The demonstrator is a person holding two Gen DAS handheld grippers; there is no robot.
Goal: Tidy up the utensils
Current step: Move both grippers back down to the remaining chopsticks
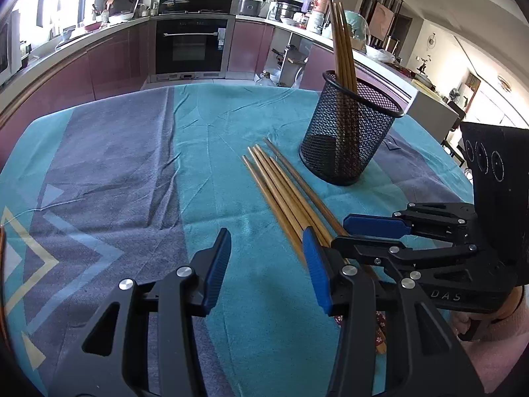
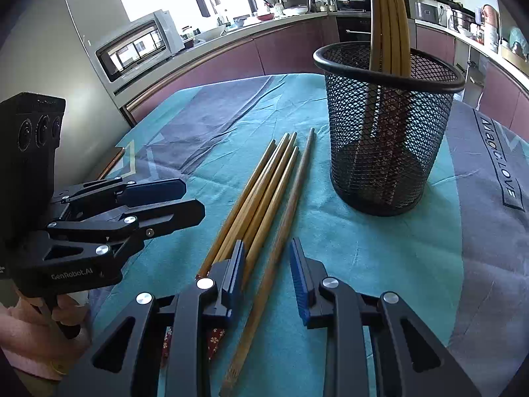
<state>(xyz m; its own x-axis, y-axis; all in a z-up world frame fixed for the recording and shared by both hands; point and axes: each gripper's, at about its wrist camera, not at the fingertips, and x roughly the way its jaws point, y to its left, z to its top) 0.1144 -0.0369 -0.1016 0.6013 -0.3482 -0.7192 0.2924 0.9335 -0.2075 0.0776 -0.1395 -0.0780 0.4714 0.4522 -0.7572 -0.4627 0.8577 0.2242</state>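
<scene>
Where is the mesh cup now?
In both views the mesh cup stands upright on the cloth, right of the loose chopsticks.

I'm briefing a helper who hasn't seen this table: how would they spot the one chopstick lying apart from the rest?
Find the black mesh cup on the teal cloth. Just left of it lies a bundle of chopsticks. The single chopstick is the one nearest the cup, slightly separated, darker and more worn than the others.
</scene>
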